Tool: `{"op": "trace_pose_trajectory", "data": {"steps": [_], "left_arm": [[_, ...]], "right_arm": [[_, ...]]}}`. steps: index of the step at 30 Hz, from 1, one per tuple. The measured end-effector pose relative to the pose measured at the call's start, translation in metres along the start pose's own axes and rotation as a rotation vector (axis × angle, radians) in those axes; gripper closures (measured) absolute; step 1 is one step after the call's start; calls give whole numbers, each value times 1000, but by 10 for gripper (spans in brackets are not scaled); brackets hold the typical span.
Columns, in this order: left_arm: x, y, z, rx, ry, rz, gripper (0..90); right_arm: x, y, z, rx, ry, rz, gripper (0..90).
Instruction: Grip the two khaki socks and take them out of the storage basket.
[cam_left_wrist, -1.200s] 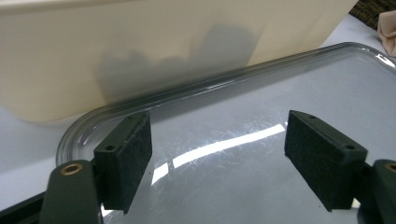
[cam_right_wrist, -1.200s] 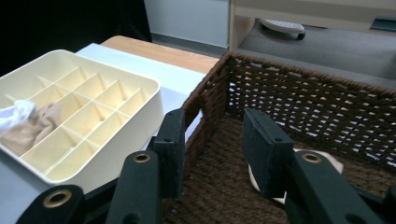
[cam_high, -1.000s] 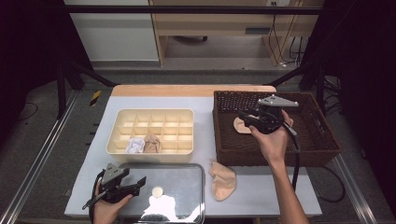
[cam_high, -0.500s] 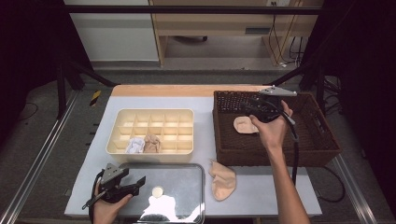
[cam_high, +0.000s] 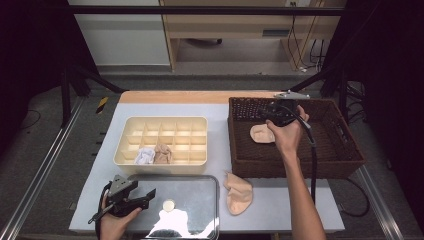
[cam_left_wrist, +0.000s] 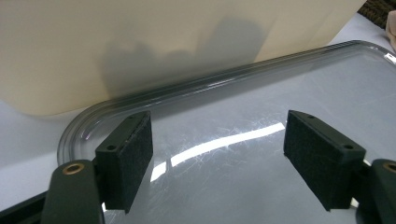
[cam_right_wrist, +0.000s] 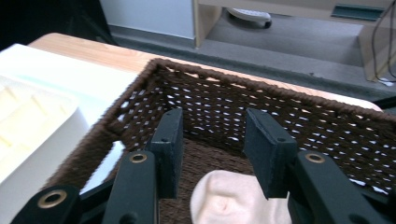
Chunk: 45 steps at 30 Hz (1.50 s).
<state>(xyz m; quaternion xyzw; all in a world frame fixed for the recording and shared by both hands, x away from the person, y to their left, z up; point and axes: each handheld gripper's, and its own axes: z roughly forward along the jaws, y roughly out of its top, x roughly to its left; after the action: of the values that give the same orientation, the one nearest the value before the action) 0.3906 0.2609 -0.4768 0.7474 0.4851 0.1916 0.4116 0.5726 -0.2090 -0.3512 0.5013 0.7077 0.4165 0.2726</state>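
Sock (cam_right_wrist: 233, 198), pale peach, lies on floor of brown wicker basket (cam_high: 345, 150), just below & a bit behind the pads of the right gripper (cam_right_wrist: 212, 151). Jaws spread w/ a gap between, nothing pinched; they've just been closing a little, sock not between the pads. In high view same sock (cam_high: 261, 134) sits in basket's left half, right beside the right gripper (cam_high: 270, 116), which is held over the basket by the person's hand. Beyond the fingertips: basket's far woven wall; off to the pads' left, the basket corner & white table (cam_high: 280, 200).

Left gripper (cam_left_wrist: 217, 149): jaws wide apart, empty, hovering over a clear plastic tray (cam_left_wrist: 280, 74). Straight ahead of its fingers: tray's rounded rim, then the cream side wall of the divided organizer box (cam_left_wrist: 140, 42). High view shows left gripper (cam_high: 145, 196) at tray's left edge, near table's front.

Organizer box (cam_high: 160, 120) is well apart from the right fingers, to their left; two rolled items in its front row, one white (cam_high: 145, 156), one tan (cam_high: 162, 154). Second peach sock (cam_high: 239, 192) lies on the table outside the basket's front wall, just right of the tray, between the two grippers.
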Motion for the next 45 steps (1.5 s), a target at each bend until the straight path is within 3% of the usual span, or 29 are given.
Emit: {"op": "trace_pose_trajectory", "data": {"steps": [8,14,20,25,34,42,45], "left_arm": [[-1,0,0,2,0,5,234],[-1,0,0,2,4,4,234],[-1,0,0,2,5,7,235],[-1,0,1,4,5,6,235],[-1,0,0,1,6,8,235],[-1,0,1,3,5,10,236],[-1,0,0,1,6,11,236]], "right_arm": [[-9,-8,12,21,-22,28,586],[-14,-15,20,71,-50,16,584],[-22,-27,27,94,-52,48,597],[-27,-32,35,154,-57,63,590],[-33,-40,45,205,-95,59,586],[-43,-55,50,252,-115,119,585],[-43,-55,50,261,-129,111,584]]}}
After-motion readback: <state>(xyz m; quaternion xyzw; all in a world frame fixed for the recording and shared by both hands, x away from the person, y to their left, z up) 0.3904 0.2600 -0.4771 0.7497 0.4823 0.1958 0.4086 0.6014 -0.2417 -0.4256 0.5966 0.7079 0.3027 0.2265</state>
